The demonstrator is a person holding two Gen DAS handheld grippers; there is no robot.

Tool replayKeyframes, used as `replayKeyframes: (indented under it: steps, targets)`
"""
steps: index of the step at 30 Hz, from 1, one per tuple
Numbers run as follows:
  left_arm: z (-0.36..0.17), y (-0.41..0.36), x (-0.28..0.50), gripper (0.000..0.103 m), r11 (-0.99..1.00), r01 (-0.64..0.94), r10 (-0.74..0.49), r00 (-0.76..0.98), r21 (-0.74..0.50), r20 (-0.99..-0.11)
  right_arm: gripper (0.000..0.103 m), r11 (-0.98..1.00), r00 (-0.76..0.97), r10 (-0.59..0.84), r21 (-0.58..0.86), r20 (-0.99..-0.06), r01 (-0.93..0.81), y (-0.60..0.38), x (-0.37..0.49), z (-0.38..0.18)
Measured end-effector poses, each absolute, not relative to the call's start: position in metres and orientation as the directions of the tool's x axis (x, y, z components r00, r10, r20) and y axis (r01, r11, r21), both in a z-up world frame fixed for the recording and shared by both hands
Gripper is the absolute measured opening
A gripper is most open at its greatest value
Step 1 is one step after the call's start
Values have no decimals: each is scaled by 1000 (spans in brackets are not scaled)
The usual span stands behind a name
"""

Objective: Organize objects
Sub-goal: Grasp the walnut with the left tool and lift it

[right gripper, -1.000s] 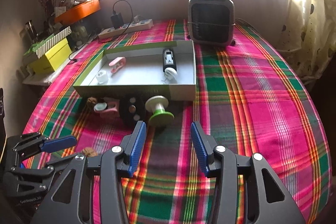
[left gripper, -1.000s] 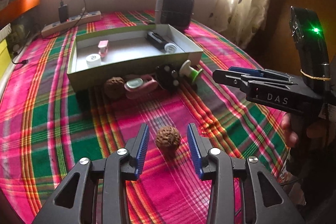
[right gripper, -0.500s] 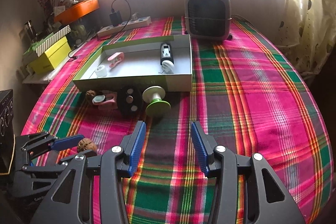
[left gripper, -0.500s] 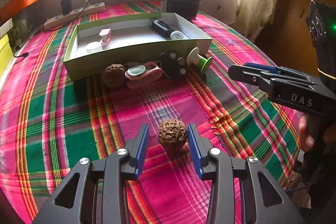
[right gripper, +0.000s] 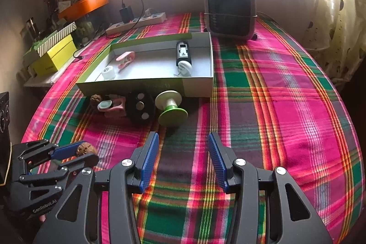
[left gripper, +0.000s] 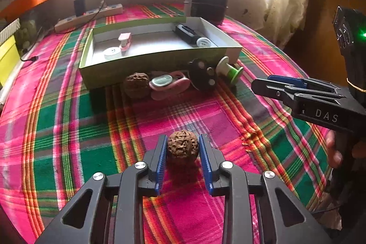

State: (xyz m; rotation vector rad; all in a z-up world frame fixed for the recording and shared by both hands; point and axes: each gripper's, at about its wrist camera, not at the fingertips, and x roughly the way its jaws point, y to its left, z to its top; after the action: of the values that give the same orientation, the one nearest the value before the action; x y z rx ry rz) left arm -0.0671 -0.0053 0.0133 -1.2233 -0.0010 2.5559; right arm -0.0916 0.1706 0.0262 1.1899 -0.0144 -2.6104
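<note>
a plaid-clothed counter [left gripper: 68, 120] under a bright window. left wrist view: the left claw [left gripper: 182, 152] is clenching on a walnut [left gripper: 182, 146], its jaws closing with pads touching both sides. right wrist view: the right claw [right gripper: 183, 159] gapes released, empty, the box [right gripper: 146, 86] well ahead.

Pink, green and orange plaid cloth [left gripper: 68, 129]; brown wrinkled walnut [left gripper: 182, 145]; green-sided box [left gripper: 141, 63] with white inside; blue-padded black left claw [left gripper: 183, 152].
</note>
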Motion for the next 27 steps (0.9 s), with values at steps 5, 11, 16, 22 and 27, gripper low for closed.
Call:
replayKeyframes:
  steps: [5, 11, 16, 22, 27]
  targets:
    - [13, -12, -72, 26, -960, -246, 259, -598, -135, -759, 46, -959, -620, -258, 116, -741, 260, 165, -99, 26]
    - [12, -16, -77, 26, -965, -228, 246, -605, -130, -757, 46, -954, -620, -263, 104, -740, 280, 160, -109, 23]
    - [13, -20, -82, 26, -966, -221, 245, -608, -135, -755, 47, -951, -606, -251, 75, -755, 300, 153, -120, 18]
    - [12, -20, -85, 26, -965, -223, 249, -609, -138, -753, 47, -950, -597, -237, 56, -767, 306, 148, -130, 14]
    - [12, -20, -86, 26, -965, -223, 249, -610, -139, -752, 47, -951, -591, -220, 35, -776, 307, 145, -136, 11]
